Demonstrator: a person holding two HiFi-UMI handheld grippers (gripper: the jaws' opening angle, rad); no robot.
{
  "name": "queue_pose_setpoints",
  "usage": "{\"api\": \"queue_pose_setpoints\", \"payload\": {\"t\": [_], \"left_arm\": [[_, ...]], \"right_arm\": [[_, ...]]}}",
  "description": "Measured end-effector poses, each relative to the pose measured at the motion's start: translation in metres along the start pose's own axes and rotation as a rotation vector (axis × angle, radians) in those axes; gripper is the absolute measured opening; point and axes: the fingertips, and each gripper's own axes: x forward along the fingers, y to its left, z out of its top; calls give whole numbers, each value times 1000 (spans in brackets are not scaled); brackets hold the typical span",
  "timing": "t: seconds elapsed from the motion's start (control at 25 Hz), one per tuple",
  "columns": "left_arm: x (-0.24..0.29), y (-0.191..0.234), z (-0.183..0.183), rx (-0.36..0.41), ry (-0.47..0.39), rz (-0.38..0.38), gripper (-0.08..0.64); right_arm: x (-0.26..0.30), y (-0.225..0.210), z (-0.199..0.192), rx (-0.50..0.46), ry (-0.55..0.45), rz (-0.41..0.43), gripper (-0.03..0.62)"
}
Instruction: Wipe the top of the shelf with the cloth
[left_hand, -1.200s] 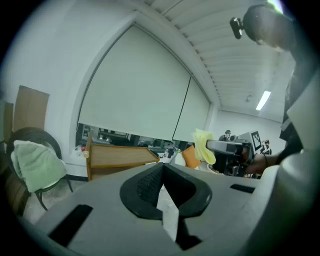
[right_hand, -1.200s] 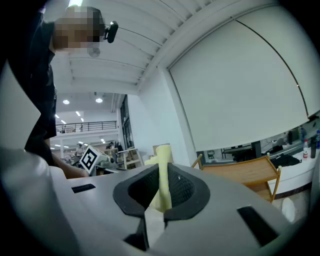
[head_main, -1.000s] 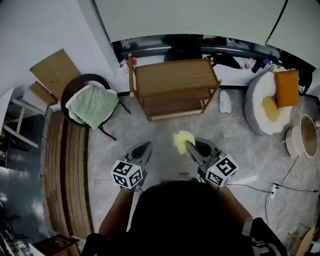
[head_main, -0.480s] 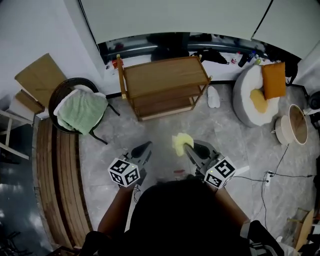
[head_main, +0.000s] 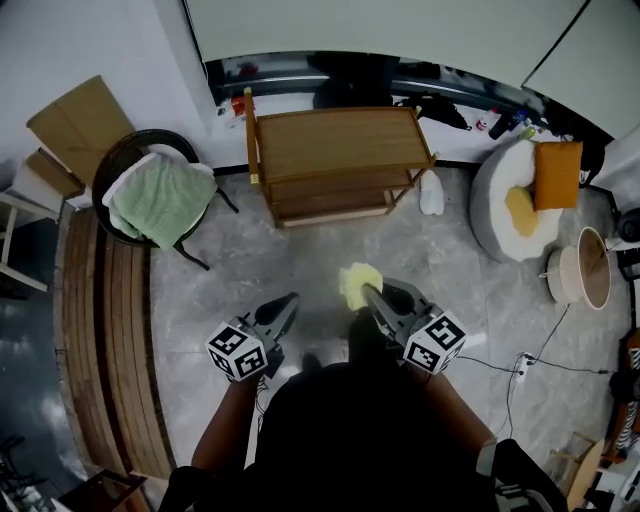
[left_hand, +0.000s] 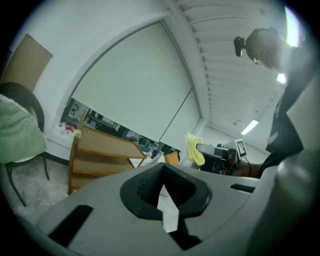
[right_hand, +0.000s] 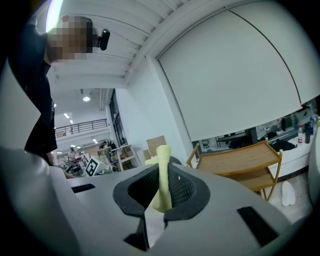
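Both tongs sit near, well short of the far shelf (head_main: 335, 140): right gripper (head_main: 368, 292) pinches the cloth (head_main: 358, 280), left gripper (head_main: 290, 300) closed, empty; advance, lay cloth flat on top.

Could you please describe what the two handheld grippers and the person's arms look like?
Both the left gripper and right gripper are grey, tapered shells with black ribbed pads; each carries a white cube printed with black square markers. The person wears a dark top.
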Motion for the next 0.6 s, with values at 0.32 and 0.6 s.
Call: {"api": "queue_pose_setpoints", "payload": {"t": [0.32, 0.6], "left_arm": [[35, 31, 26, 15, 2, 99, 11], [106, 68, 92, -29, -74, 225, 11]], "right_arm": [[67, -62, 17, -13, -2, 138, 43], [112, -123, 65, -33, 19, 271, 43]]}}
